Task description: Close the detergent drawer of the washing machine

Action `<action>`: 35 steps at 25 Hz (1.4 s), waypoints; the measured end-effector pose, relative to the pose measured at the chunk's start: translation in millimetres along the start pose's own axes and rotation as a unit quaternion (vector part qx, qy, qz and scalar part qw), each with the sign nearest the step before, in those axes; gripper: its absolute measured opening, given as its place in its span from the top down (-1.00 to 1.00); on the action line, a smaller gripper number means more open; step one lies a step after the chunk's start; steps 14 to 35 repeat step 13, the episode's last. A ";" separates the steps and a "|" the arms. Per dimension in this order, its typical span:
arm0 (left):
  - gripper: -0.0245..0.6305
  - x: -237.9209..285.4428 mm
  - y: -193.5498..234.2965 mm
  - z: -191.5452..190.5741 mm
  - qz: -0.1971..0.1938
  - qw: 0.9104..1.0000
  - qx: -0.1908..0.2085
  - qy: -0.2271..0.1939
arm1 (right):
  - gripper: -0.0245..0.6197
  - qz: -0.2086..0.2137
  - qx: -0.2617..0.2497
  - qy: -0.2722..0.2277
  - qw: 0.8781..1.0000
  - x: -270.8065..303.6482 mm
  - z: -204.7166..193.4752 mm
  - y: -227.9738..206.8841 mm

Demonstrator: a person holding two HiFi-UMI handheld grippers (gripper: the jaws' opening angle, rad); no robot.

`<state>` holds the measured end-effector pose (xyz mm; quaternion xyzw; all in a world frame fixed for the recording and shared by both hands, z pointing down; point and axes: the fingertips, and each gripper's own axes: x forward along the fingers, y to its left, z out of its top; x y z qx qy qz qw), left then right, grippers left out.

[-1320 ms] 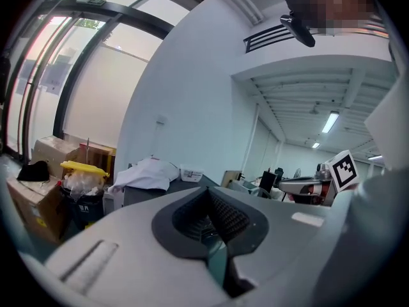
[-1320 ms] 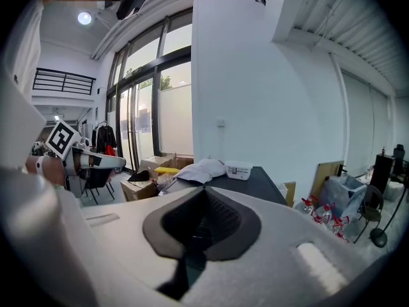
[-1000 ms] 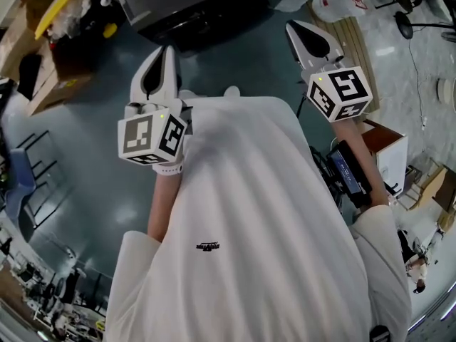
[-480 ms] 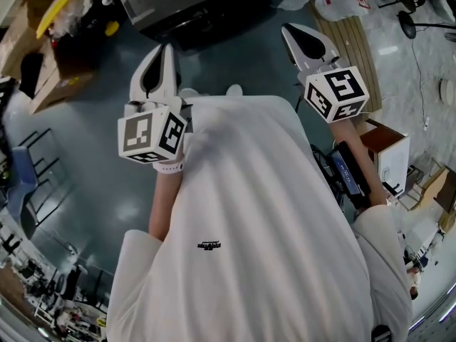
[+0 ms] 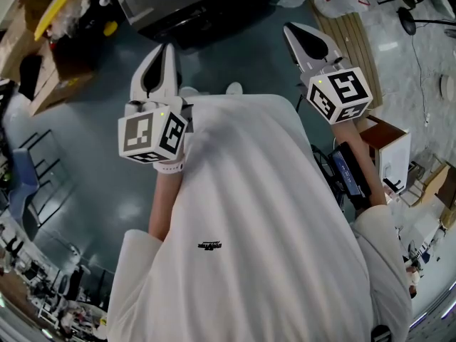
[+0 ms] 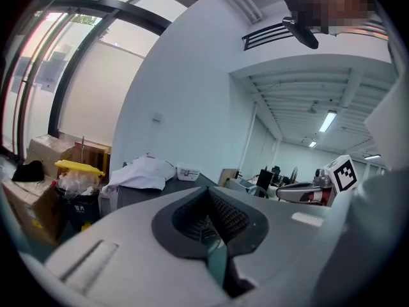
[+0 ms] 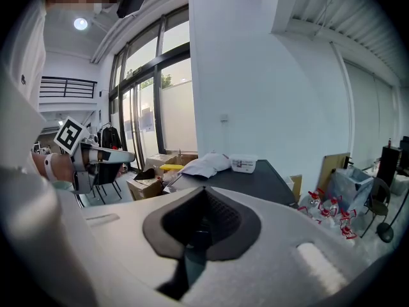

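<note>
The washing machine (image 5: 192,6) is a dark-topped box at the far edge of the head view; its detergent drawer shows in no view. My left gripper (image 5: 165,50) is held in the air before the person's chest, pointing toward the machine, jaws shut and empty. My right gripper (image 5: 293,30) hangs level with it further right, also shut on nothing. In the left gripper view my left gripper (image 6: 208,194) aims over the machine's top (image 6: 163,185). In the right gripper view my right gripper (image 7: 204,194) points at the same dark top (image 7: 255,178).
A white cloth (image 7: 201,165) and a small white box (image 7: 244,164) lie on the machine. Cardboard boxes (image 5: 50,70) and a yellow-lidded bin (image 6: 78,171) stand at the left. A wooden pallet (image 5: 356,41) and bottles (image 7: 326,210) are on the right.
The right gripper has wavered slightly left and back. The left gripper has stayed still and both jaws remain shut.
</note>
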<state>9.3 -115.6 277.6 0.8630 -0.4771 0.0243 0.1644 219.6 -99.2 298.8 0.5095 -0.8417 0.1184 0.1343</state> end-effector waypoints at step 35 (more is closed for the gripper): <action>0.87 3.6 -2.1 -6.7 -0.002 1.000 -0.006 0.006 | 0.92 -0.007 0.011 -0.002 1.000 -4.7 -2.6 -5.4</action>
